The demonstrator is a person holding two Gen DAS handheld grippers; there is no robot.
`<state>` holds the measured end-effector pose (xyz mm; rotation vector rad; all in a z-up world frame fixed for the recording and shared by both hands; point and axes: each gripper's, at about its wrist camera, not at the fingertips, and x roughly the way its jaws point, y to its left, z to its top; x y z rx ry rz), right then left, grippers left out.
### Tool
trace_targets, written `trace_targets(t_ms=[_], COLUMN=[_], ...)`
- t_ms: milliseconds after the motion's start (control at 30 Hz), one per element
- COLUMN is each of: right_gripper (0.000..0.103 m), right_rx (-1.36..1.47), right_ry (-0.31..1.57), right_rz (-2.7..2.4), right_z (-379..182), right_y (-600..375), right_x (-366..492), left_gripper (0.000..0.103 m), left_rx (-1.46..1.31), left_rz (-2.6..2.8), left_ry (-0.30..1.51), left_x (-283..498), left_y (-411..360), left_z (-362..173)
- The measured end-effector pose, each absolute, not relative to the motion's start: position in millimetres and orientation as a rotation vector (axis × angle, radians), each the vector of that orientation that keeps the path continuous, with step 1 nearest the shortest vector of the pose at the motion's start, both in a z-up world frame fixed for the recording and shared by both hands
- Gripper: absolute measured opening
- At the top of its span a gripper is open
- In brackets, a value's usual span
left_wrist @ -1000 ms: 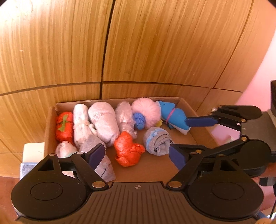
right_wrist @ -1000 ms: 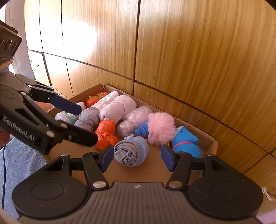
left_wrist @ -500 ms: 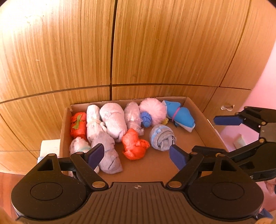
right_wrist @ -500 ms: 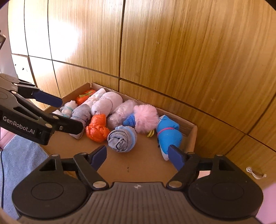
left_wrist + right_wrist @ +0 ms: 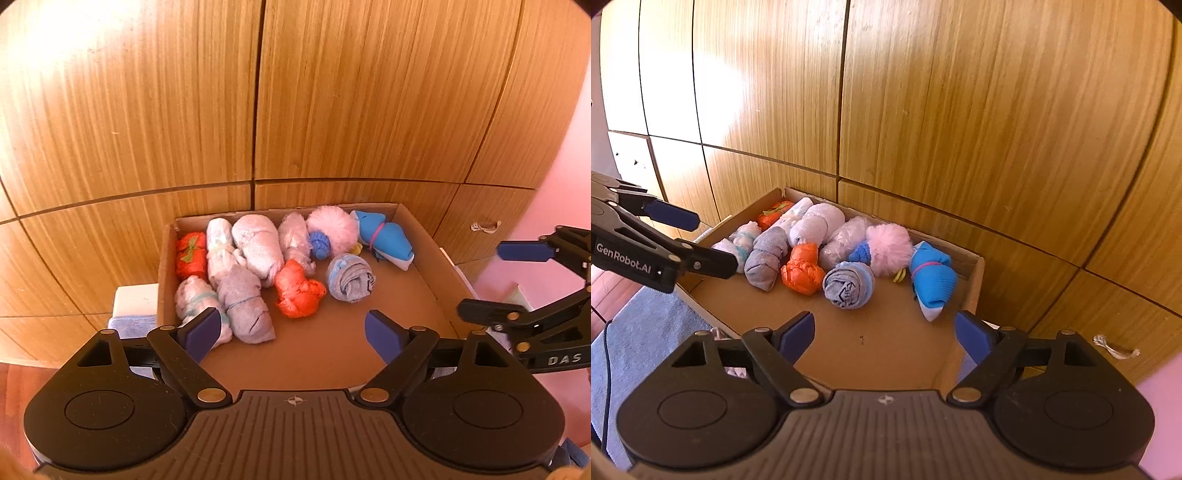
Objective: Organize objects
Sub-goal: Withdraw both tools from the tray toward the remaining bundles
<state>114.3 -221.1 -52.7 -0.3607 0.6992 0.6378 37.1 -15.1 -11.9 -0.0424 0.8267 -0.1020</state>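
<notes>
Two grippers hover with fingers spread and nothing between them: the left gripper (image 5: 291, 334) and the right gripper (image 5: 884, 334). Rolled sock bundles fill the cardboard box (image 5: 424, 236) from left: red roll (image 5: 190, 254), grey roll (image 5: 245, 304), orange bundle (image 5: 297, 293) (crumpled), blue-grey roll (image 5: 351, 278), bright blue bundle (image 5: 386, 242).

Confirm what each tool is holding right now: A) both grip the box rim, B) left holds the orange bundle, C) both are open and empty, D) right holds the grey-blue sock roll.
C: the left tool and right tool both show spread, empty fingers above the cardboard box.
</notes>
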Motion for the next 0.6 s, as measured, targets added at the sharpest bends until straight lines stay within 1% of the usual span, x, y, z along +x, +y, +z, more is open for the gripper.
trace_targets(t_ms=[400,600], right_gripper=[0.082,0.084], right_rx=[-0.310,-0.270], right_ry=[0.673,0.666], right_rz=[0.604,0.596], right_z=[-44,-49], right_y=[-246,-259], right_x=[88,70], left_gripper=[0.090,0.093], left_rx=[-0.059,-0.022], left_rz=[-0.043,-0.022], left_ry=[0.784,0.748], left_x=[5,-23], left_y=[-3,-3], left_z=[-2,-7])
